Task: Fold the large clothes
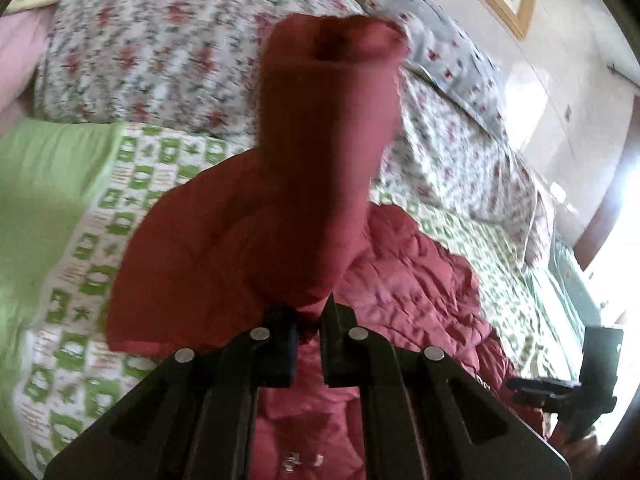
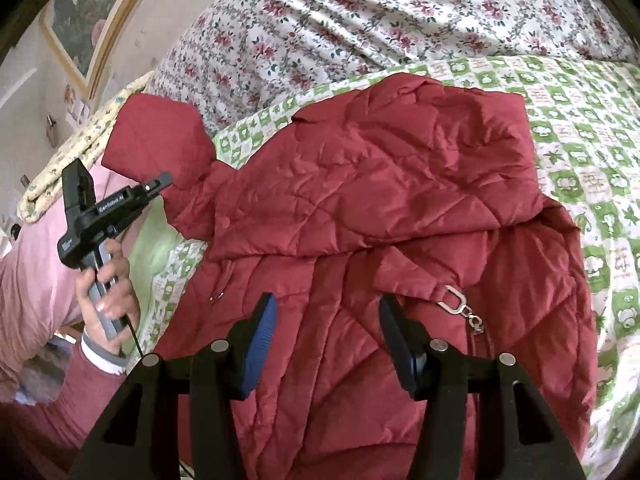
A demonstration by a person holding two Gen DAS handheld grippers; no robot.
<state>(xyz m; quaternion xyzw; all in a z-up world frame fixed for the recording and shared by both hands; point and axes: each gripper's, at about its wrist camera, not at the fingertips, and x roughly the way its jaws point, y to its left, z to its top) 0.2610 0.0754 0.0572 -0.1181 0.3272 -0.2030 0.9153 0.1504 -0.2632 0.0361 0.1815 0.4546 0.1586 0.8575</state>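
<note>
Red quilted jacket (image 2: 360, 208): spread on the bed, seen through the right wrist camera; one part is folded over the body, and a metal clasp (image 2: 454, 300) lies near the right gripper.
Bed cover (image 2: 580, 140): green-and-white patterned, under the jacket; a floral quilt (image 2: 360, 20) is bunched at the far side.
Right gripper (image 2: 328, 340): held above the near part of the jacket, jaws apart, nothing pinched between the blue pads.
Left gripper, right wrist view (image 2: 166, 179): seen at the left, held by a hand (image 2: 106, 288), its tip closed on the jacket's sleeve (image 2: 160, 140), which is lifted off the bed.
Sleeve, left wrist view (image 1: 312, 160): raised in front of the camera, blurred, cuff opening at the far end.
Left gripper, left wrist view (image 1: 308, 320): jaws clamped on red sleeve fabric.
Jacket body, left wrist view (image 1: 420, 300): lying below and to the right on the bed.
Right gripper, left wrist view (image 1: 568, 388): visible at the near right edge.
</note>
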